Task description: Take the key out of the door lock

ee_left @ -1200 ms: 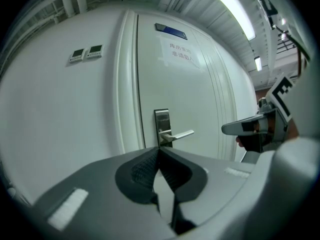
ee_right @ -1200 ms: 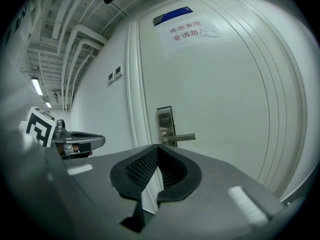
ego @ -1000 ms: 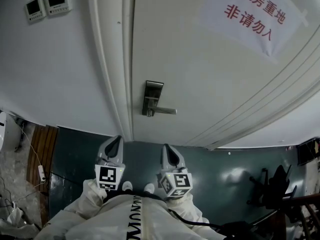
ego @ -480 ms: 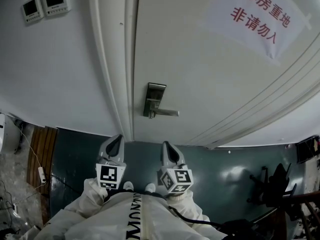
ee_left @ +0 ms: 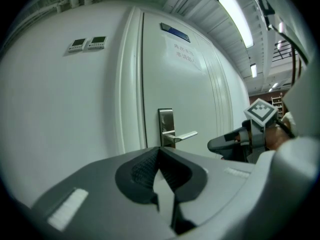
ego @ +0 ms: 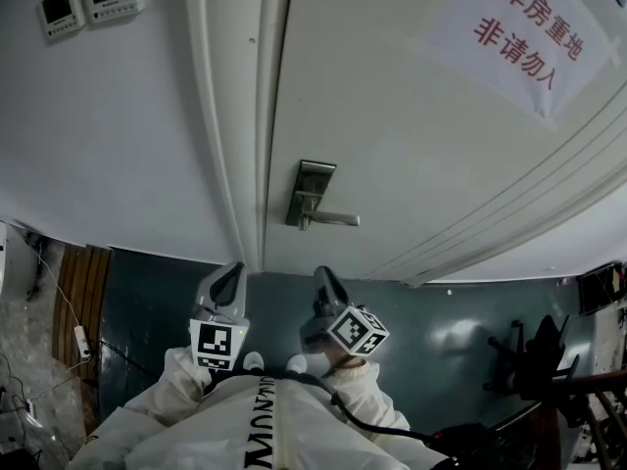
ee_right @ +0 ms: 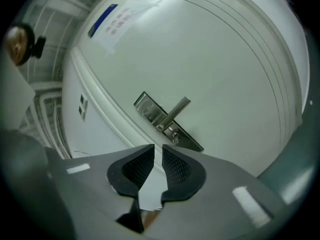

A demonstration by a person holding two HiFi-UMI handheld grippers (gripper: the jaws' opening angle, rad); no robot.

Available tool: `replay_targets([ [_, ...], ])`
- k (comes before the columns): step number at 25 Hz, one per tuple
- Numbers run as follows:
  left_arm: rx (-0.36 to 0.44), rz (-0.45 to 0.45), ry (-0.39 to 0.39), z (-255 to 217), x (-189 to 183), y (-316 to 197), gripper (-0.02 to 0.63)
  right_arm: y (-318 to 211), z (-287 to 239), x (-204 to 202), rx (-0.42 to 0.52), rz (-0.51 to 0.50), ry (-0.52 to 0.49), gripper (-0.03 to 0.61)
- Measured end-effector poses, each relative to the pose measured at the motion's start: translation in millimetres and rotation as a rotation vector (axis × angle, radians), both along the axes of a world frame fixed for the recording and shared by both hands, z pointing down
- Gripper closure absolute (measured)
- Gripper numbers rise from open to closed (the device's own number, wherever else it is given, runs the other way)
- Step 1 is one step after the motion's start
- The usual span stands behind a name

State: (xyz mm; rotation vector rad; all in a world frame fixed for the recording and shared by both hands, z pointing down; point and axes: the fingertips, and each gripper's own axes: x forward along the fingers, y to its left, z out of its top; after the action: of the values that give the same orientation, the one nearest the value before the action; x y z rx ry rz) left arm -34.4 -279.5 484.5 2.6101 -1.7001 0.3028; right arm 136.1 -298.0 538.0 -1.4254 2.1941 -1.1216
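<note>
Both grippers hang low in front of the white door [ego: 421, 145], well short of it. The left gripper [ee_left: 159, 149] is clenched, pads tip to tip with nothing between them. It looks like a spectator on this one. The right gripper [ee_right: 156, 151] is rolled over on its side and its jaws are opening. A narrow slit shows between the pads and nothing is in it yet.

The target is the steel lock plate [ee_right: 167, 124] on the door's left edge, with the lever handle [ee_right: 177, 109] pointing right. Just under that lever the right gripper view catches a small round glint [ee_right: 174, 134]. That is where the key should sit, though it is too small to tell the key head from the cylinder.

As for handling, I'd expect a key to be light, rigid and smooth. It should be in no danger of bending, but it could easily slip out of a sloppy pinch. The best hold is probably on the flat head, one pad on each face, and then a straight pull away from the door. The lever sits close above, so the jaws will likely want to come in from below or the side. If the key isn't turned to its release position, it may refuse to come.
</note>
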Motion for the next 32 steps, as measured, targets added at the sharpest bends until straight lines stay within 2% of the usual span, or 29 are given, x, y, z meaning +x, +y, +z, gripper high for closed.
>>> replay_targets([
  [4, 0.0, 0.008, 0.002, -1, 0, 0, 0.614, -7, 16, -5, -0.088, 0.006, -0.314, 0.491],
  [7, -0.001, 0.011, -0.006, -1, -1, -3, 0.614, -13, 26, -10, -0.11, -0.012, -0.438, 0.454],
  [13, -0.006, 0.012, -0.013, 0, -2, -5, 0.614, -24, 47, -11, -0.147, 0.03, -0.614, 0.448],
  [21, -0.014, 0.018, -0.035, 1, -3, -8, 0.614, -55, 66, -14, -0.181, 0.07, -0.707, 0.451],
  [32, -0.038, -0.005, -0.02, 3, -12, -16, 0.614, -100, 71, -24, -0.176, 0.098, -0.754, 0.462],
])
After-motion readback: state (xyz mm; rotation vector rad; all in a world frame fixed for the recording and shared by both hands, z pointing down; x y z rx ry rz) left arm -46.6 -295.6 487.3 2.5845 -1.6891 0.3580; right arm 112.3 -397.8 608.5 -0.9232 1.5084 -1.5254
